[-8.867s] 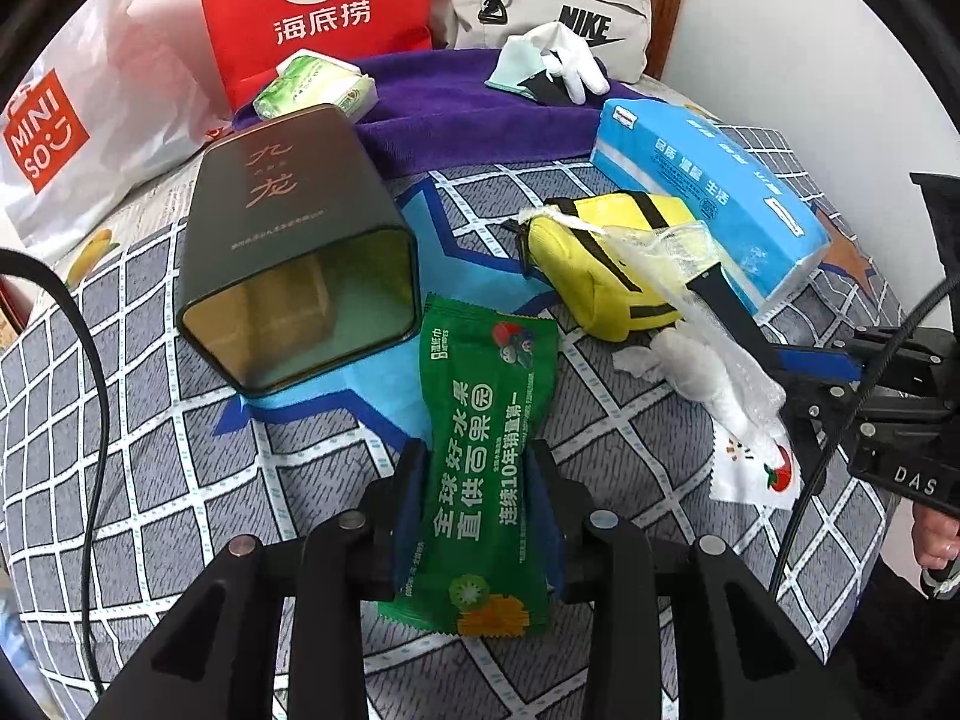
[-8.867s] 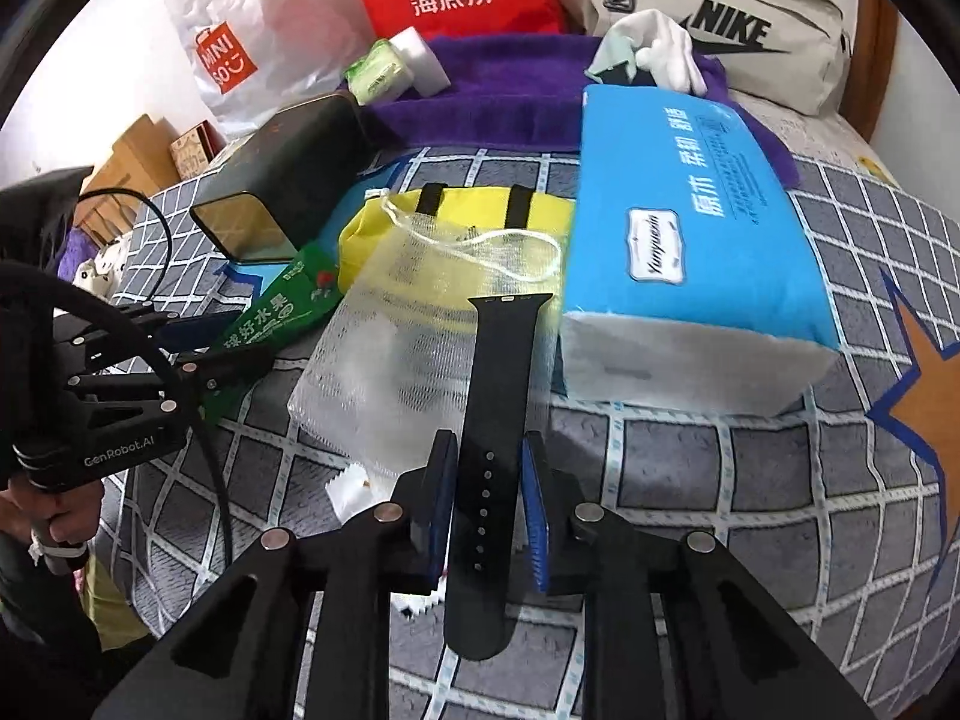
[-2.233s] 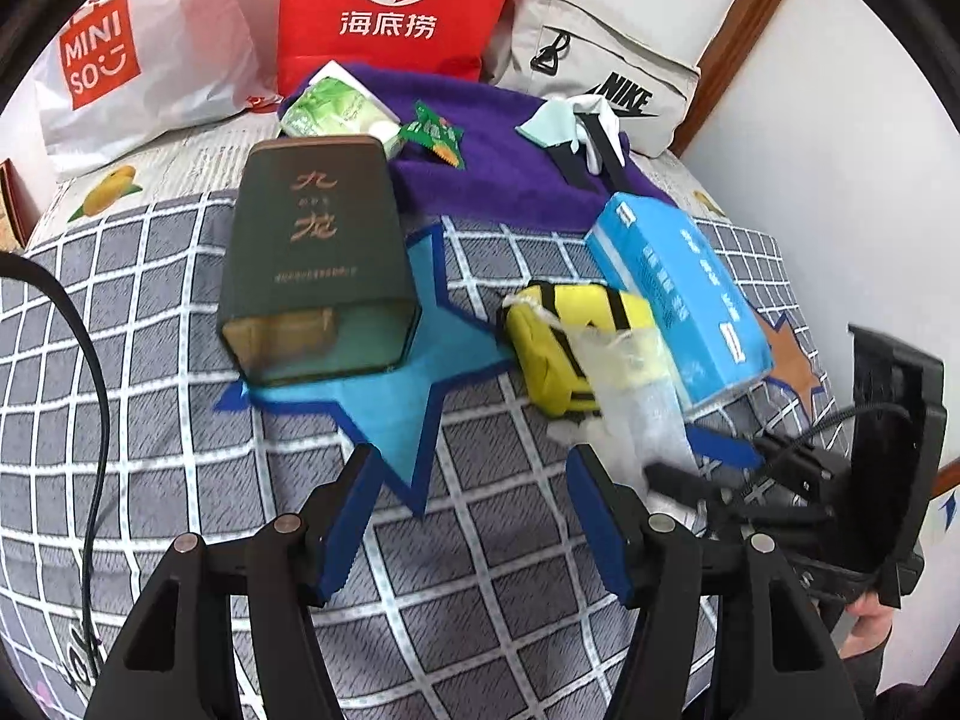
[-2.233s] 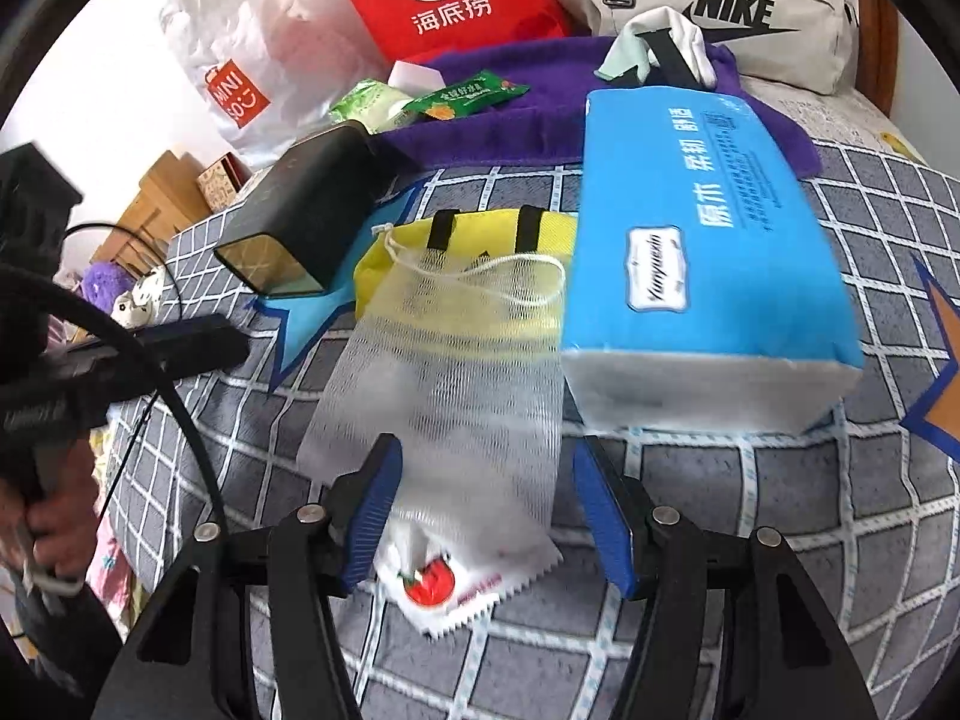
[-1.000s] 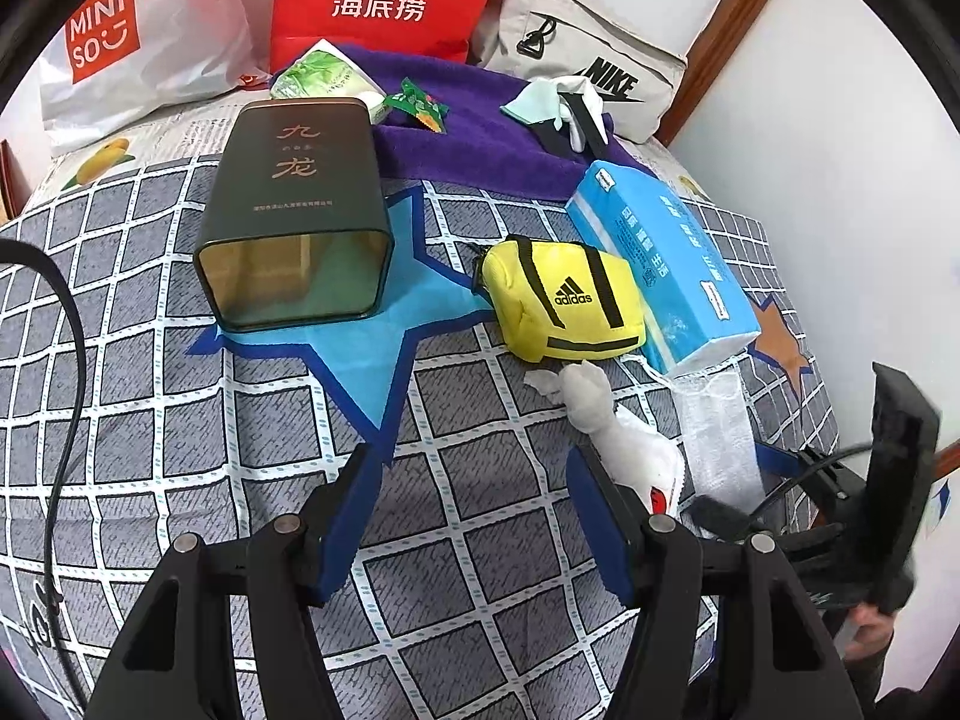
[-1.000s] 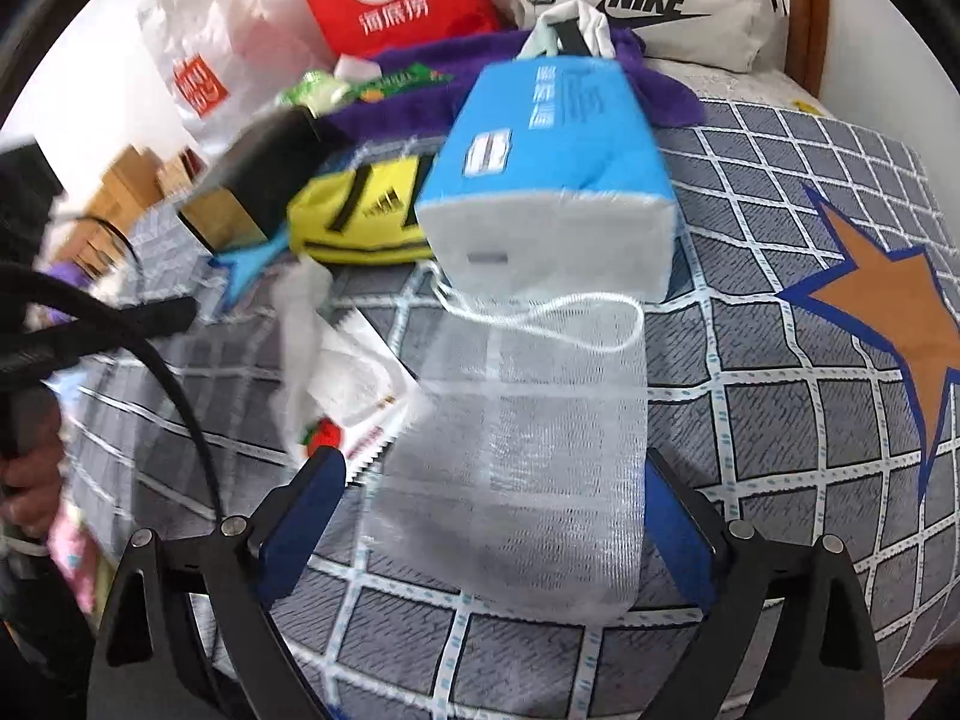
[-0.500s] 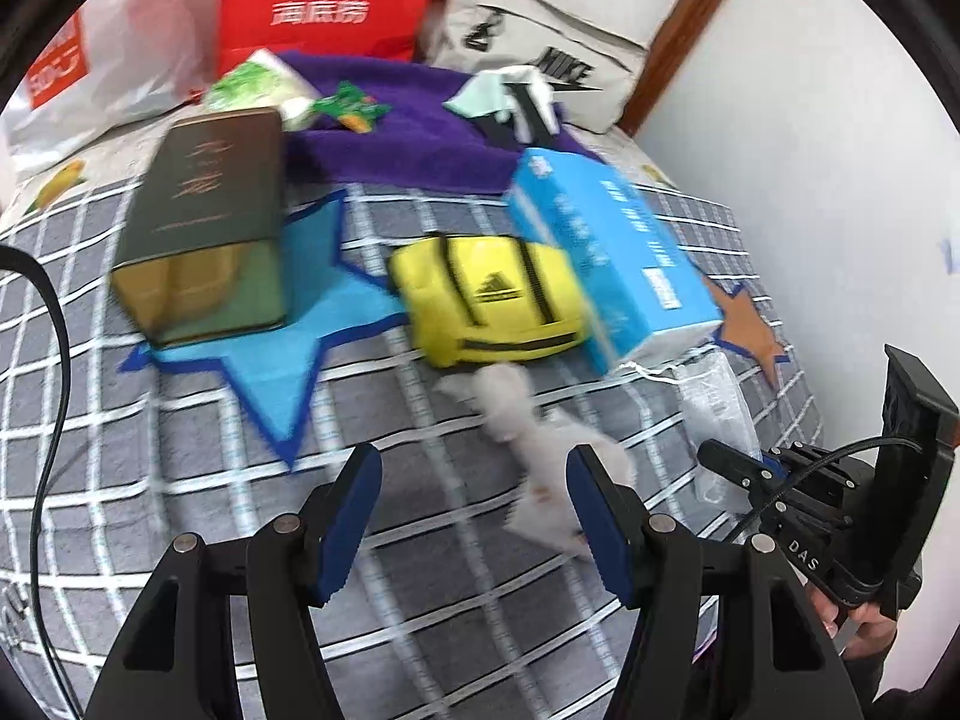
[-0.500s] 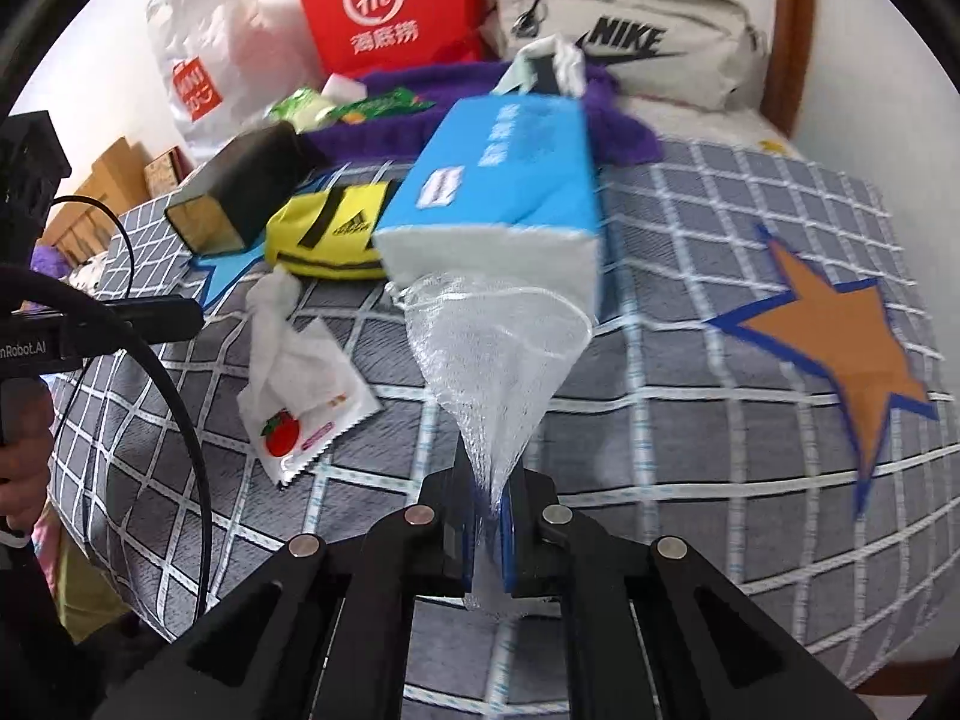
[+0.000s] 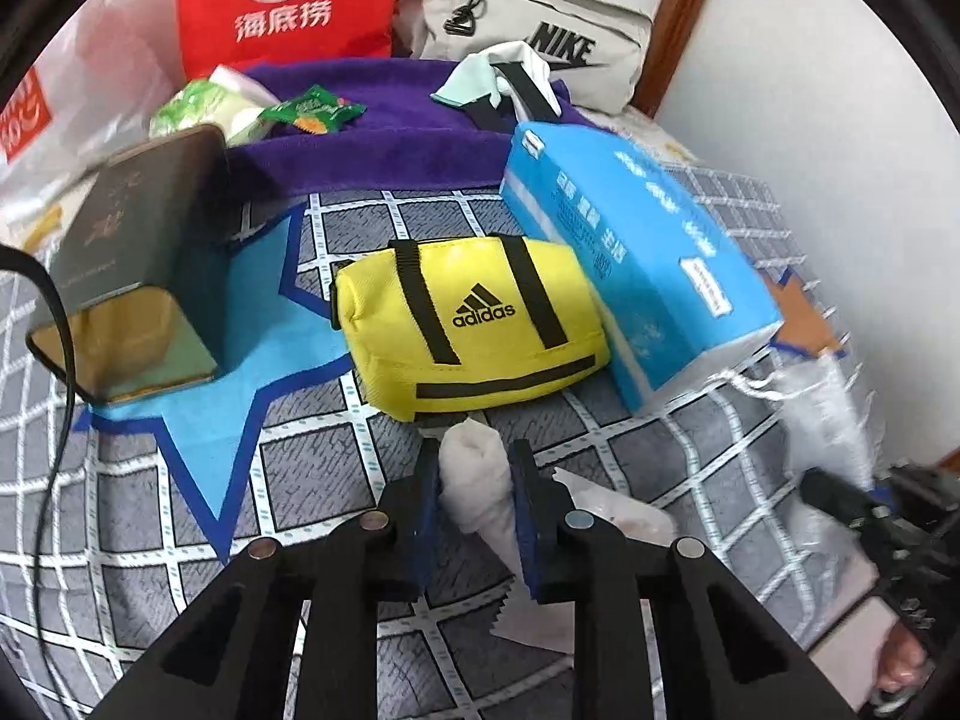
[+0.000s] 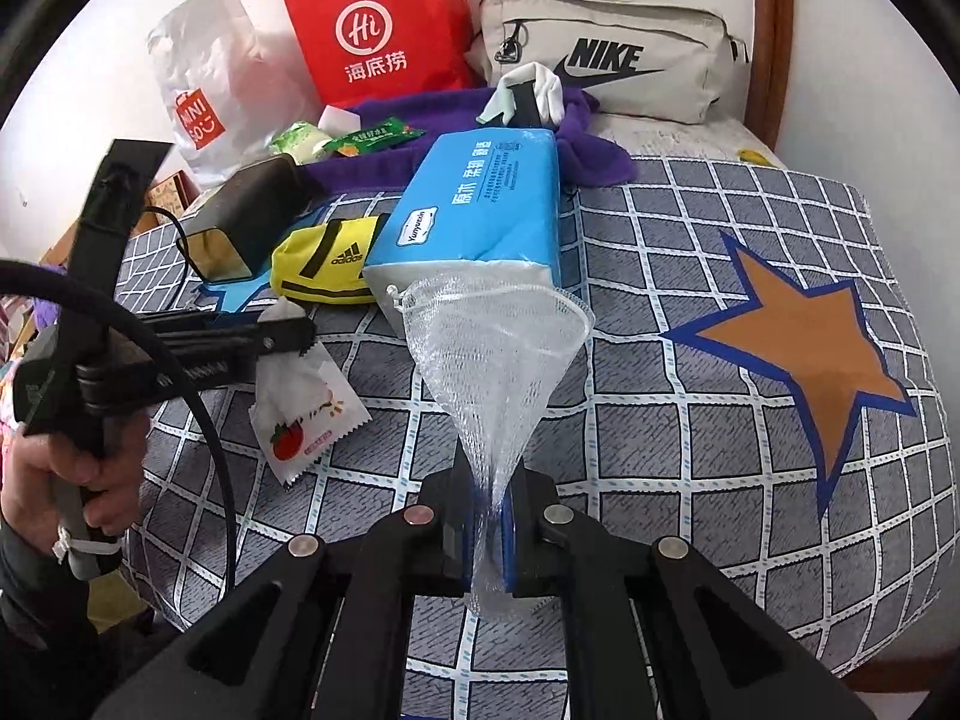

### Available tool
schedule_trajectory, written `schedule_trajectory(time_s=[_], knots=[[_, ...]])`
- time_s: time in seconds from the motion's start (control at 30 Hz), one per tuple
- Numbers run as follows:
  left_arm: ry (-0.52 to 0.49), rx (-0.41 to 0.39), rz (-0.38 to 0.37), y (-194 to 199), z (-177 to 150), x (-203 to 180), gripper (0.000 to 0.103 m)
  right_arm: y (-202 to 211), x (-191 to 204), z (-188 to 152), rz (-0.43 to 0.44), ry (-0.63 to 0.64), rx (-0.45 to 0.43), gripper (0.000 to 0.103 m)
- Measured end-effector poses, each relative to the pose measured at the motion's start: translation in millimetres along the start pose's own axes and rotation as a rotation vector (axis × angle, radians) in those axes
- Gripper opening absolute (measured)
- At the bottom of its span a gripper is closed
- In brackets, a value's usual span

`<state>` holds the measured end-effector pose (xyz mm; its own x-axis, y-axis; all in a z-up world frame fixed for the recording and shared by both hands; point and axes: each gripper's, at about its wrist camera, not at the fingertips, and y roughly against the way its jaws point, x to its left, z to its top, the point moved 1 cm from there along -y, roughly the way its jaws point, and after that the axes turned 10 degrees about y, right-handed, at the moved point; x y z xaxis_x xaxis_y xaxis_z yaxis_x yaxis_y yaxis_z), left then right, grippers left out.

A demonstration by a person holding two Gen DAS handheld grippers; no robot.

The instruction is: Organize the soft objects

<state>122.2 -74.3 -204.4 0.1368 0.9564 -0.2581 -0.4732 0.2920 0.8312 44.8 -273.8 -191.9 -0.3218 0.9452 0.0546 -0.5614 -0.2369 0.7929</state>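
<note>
My left gripper [image 9: 475, 483] is shut on a crumpled white wet wipe [image 9: 480, 486] that sticks out of a white sachet with a tomato picture [image 10: 312, 414] on the checked bed cover. My right gripper [image 10: 491, 531] is shut on the bottom of a white mesh drawstring bag [image 10: 492, 354] and holds it up, mouth open toward the blue tissue pack [image 10: 474, 204]. In the left wrist view the mesh bag [image 9: 831, 414] hangs at the far right. A yellow Adidas pouch [image 9: 474, 318] lies just beyond the wipe.
A dark green tin box [image 9: 138, 264] lies at left. A purple towel [image 9: 384, 132] at the back holds green snack packets [image 9: 312, 111], a glove and a black strap [image 9: 522, 90]. Red [image 10: 378, 24], Miniso and Nike [image 10: 606, 60] bags stand behind. The bed edge is close on the right.
My left gripper moved forward and closed on the white wipe. My right gripper, closed on the mesh bag's bottom, has kept it lifted with its mouth spread open.
</note>
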Motion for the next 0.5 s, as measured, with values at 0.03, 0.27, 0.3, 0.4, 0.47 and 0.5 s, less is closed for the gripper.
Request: schedule_trajectory(time_s=[0.03,0.27,0.3,0.4,0.47,0.5], knots=[[0.017,0.004,-0.018,2,2,3,0.020,0,0,1,0.003,-0.002,0.000,0.007],[0.032,-0.030,-0.014,33,4,15,0.020,7,3,12,0.019,-0.012,-0.026,0.007],[0.037,-0.031,-0.021,37,4,16,0.020,8,3,14,0.017,-0.012,-0.026,0.007],[0.037,-0.048,-0.020,50,4,19,0.020,14,5,18,0.013,-0.003,-0.035,0.007],[0.033,-0.053,-0.023,56,4,19,0.020,19,7,21,0.010,0.001,-0.046,0.007],[0.034,-0.056,-0.026,59,5,20,0.020,21,7,23,0.010,0.001,-0.049,0.007]])
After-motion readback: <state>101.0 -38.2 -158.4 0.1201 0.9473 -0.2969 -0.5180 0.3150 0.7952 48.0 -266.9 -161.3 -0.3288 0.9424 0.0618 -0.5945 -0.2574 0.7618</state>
